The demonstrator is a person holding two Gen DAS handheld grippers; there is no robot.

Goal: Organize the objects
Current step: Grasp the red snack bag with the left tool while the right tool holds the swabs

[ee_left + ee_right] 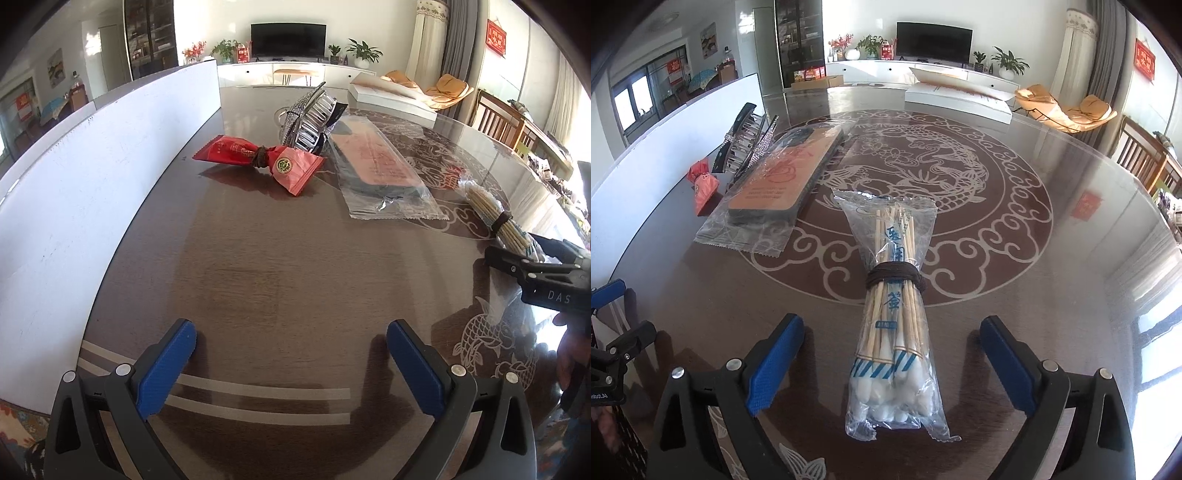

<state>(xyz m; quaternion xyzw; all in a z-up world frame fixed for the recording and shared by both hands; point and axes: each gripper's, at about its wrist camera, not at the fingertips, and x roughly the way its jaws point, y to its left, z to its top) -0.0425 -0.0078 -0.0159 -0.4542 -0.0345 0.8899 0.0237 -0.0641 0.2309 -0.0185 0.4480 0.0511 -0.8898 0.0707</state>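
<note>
A clear bag of cotton swabs [895, 321], bound by a brown band, lies on the table between my right gripper's [892, 358] open fingers; it also shows in the left wrist view [495, 216]. My left gripper [291, 365] is open and empty over bare table. Ahead of it lie a red snack packet [258, 160] tied with a band, a rhinestone hair claw [308, 120] and a flat comb in clear wrap [376, 166]. The right wrist view shows the packet [703, 184], the claw [746, 142] and the comb [779, 181] at the left.
A white board [92, 177] stands along the table's left edge. A white box [956, 99] sits at the far side of the glass-topped table [1071, 277]. Wooden chairs [502, 122] stand to the right.
</note>
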